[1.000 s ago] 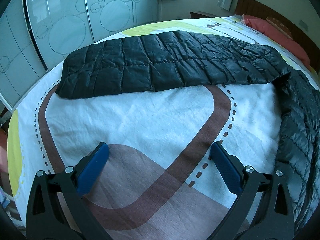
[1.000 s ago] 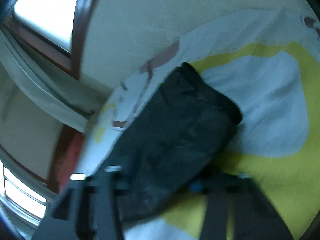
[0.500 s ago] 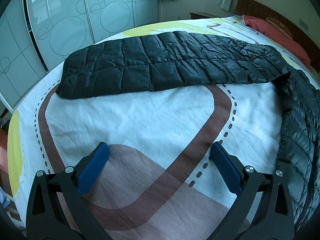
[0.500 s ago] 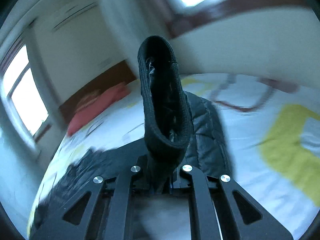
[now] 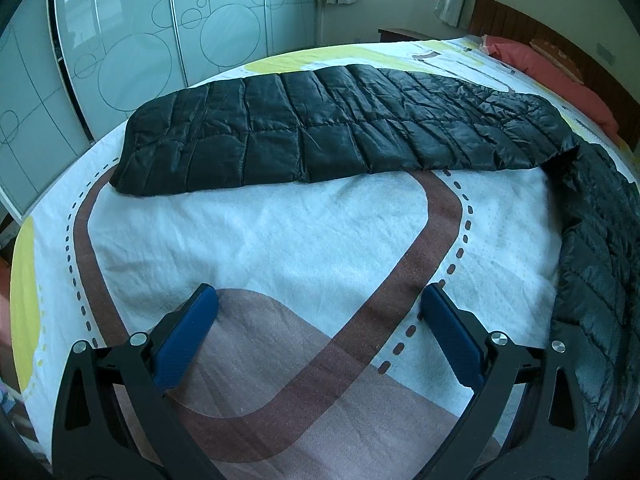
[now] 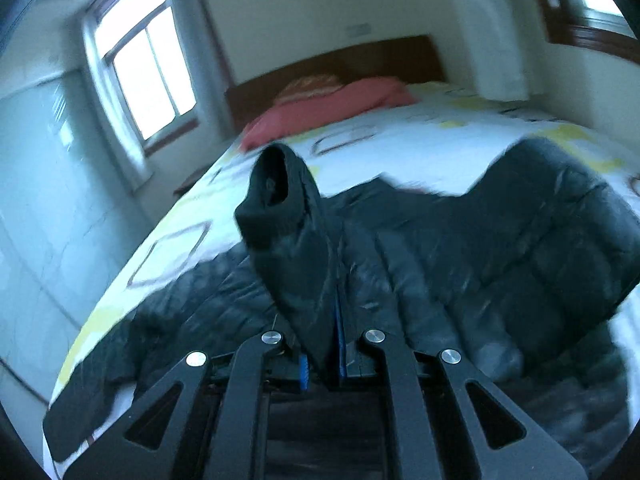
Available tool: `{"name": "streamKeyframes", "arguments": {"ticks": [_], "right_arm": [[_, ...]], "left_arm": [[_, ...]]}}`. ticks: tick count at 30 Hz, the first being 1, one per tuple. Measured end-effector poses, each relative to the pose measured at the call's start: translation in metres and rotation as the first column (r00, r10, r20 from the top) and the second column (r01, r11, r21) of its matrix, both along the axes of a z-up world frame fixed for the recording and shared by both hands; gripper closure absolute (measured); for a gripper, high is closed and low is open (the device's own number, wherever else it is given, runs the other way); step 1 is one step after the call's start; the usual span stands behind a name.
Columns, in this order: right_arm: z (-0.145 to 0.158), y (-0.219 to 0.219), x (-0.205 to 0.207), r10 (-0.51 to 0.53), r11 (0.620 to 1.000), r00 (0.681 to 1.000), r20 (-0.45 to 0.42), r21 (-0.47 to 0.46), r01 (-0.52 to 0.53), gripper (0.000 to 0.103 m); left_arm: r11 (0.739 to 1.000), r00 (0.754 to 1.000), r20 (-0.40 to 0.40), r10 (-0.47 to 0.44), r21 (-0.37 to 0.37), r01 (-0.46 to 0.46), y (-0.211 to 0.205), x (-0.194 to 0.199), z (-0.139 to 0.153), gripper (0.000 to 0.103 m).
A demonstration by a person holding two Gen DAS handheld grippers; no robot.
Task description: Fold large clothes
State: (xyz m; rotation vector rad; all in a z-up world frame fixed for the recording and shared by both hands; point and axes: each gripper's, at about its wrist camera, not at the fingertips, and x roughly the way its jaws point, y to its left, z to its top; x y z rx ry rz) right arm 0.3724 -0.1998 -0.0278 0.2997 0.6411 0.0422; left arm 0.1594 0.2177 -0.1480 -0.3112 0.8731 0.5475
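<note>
Right claw (image 6: 320,360) is clenched on the knit cuff (image 6: 276,208) of the black quilted coat (image 6: 500,264), whose body lies ahead of it on the bed (image 6: 420,148). Left claw (image 5: 320,312) hangs released over bare bedspread; the coat's long panel (image 5: 328,132) lies crosswise beyond it, well apart, so the right hand is nearer

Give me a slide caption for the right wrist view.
Right gripper, jaws shut on the cuff of a black puffer jacket, lifts the sleeve above the bed.
</note>
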Motion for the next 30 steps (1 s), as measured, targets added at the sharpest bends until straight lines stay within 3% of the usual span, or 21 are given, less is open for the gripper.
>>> {"name": "streamKeyframes", "arguments": {"ticks": [13, 17, 18, 19, 21, 24, 28, 29, 30], "right_arm": [[-0.057, 0.099, 0.034, 0.142, 0.986, 0.979, -0.15, -0.064, -0.153, 0.093], [-0.075, 0.114, 0.045, 0.177, 0.977, 0.959, -0.222, -0.081, -0.198, 0.083], [-0.075, 0.116, 0.045, 0.2, 0.972, 0.955, -0.22, -0.074, -0.221, 0.069], [-0.073, 0.119, 0.043, 0.239, 0.965, 0.948, -0.21, -0.056, -0.256, 0.044], [-0.067, 0.122, 0.036, 0.252, 0.961, 0.95, -0.186, -0.067, -0.268, 0.027], [-0.049, 0.118, 0.018, 0.293, 0.952, 0.947, -0.133, -0.052, -0.302, 0.027], [-0.019, 0.068, -0.008, 0.269, 0.963, 0.962, -0.043, -0.023, -0.27, 0.027], [-0.012, 0.048, -0.012, 0.238, 0.97, 0.971, -0.028, -0.037, -0.239, 0.029], [-0.007, 0.026, -0.013, 0.2, 0.978, 0.979, -0.023, -0.047, -0.201, 0.039]], "left_arm": [[1.0, 1.0, 0.003, 0.0, 0.005, 0.0, -0.001, -0.001, 0.0, 0.002], [1.0, 1.0, 0.002, 0.0, 0.006, 0.0, 0.0, 0.0, -0.001, 0.002], [1.0, 1.0, 0.002, -0.001, 0.006, 0.001, -0.001, -0.001, -0.001, 0.002], [1.0, 1.0, 0.002, -0.001, 0.006, 0.001, -0.001, -0.001, -0.001, 0.002], [1.0, 1.0, 0.002, -0.001, 0.007, 0.001, -0.001, -0.001, -0.001, 0.002], [1.0, 1.0, 0.002, -0.001, 0.006, 0.001, -0.001, -0.001, -0.001, 0.002], [1.0, 1.0, 0.003, -0.001, 0.007, 0.001, -0.001, -0.001, -0.001, 0.002], [1.0, 1.0, 0.002, -0.001, 0.007, 0.001, -0.001, -0.001, -0.001, 0.002], [1.0, 1.0, 0.002, -0.001, 0.007, 0.001, -0.001, -0.001, -0.001, 0.002]]}}
